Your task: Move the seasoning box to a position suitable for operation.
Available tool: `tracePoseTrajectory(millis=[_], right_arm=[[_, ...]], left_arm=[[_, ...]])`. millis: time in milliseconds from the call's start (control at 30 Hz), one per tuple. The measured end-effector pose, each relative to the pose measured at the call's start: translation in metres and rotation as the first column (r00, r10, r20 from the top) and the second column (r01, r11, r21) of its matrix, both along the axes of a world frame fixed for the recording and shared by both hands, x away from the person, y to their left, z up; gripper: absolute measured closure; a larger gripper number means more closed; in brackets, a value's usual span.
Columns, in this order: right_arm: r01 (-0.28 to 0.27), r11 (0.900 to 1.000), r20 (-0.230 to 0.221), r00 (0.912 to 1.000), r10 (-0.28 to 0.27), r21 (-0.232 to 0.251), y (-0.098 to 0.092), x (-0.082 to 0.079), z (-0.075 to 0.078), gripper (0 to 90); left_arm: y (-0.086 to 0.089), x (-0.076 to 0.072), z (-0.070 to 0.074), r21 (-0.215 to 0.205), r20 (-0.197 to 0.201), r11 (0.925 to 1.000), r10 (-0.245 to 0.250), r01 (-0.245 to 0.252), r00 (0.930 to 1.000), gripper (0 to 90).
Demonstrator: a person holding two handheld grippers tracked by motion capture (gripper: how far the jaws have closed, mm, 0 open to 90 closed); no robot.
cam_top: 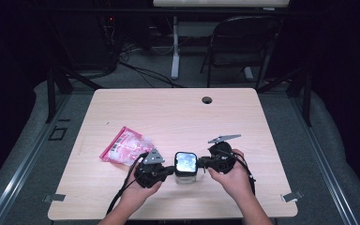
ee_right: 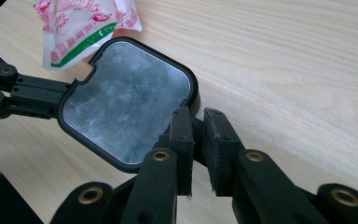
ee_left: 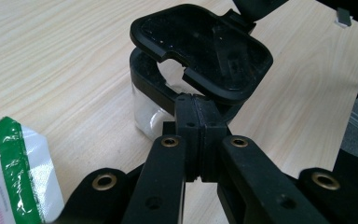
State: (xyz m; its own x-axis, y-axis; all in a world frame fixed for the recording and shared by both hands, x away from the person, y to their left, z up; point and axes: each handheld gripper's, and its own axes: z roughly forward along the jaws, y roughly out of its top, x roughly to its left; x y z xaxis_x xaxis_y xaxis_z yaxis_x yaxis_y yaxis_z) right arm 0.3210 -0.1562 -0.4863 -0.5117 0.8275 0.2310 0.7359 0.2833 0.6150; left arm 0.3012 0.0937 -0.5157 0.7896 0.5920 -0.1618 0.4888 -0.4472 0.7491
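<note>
In the high view, a clear jar (cam_top: 186, 172) is standing upright low in the frame's centre on the counter (cam_top: 178, 112), its lid (cam_top: 186, 162) facing up, between the left hand-held gripper (cam_top: 168, 169) and right hand-held gripper (cam_top: 202, 164). A pouch (cam_top: 125, 146) is lying to its left.

In the left gripper view, the jaws are pinching the jar's black rim (ee_left: 156, 88); the lid (ee_left: 200, 49) is tilting open above.

In the right gripper view, the jaws are gripping the lid's (ee_right: 123, 100) tab at lower centre.

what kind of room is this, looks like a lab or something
Probably a lab or recording space, not a home: a bare wooden table on dark carpet, a folding chair behind it, and loose cables across the floor.
</note>
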Motion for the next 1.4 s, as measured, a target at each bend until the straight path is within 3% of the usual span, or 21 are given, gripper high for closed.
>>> tracePoseTrajectory(millis=[533,900,1267,1400], right_arm=[[-0.013,1.0,0.008,0.9999,0.013,-0.009,0.001,-0.004,0.002,75.0],[-0.054,0.998,0.023,0.9983,0.054,-0.02,0.002,-0.017,0.018,65.6],[-0.093,0.995,0.044,0.9946,0.094,-0.028,0.008,-0.032,0.013,59.4],[-0.108,0.993,0.067,0.9916,0.111,-0.041,0.011,-0.035,0.009,51.7]], left_arm=[[-0.003,0.001,0.007,-0.008,0.016,1.0,-0.005,0.005,0.9999,89.1],[-0.005,0.004,0.015,-0.018,0.031,0.9998,-0.011,0.012,0.9995,88.6],[-0.008,0.004,0.021,-0.01,0.034,0.9999,-0.012,0.012,0.9994,88.2],[-0.01,0.004,0.024,-0.002,0.038,0.9999,-0.015,0.015,0.9992,87.7]])
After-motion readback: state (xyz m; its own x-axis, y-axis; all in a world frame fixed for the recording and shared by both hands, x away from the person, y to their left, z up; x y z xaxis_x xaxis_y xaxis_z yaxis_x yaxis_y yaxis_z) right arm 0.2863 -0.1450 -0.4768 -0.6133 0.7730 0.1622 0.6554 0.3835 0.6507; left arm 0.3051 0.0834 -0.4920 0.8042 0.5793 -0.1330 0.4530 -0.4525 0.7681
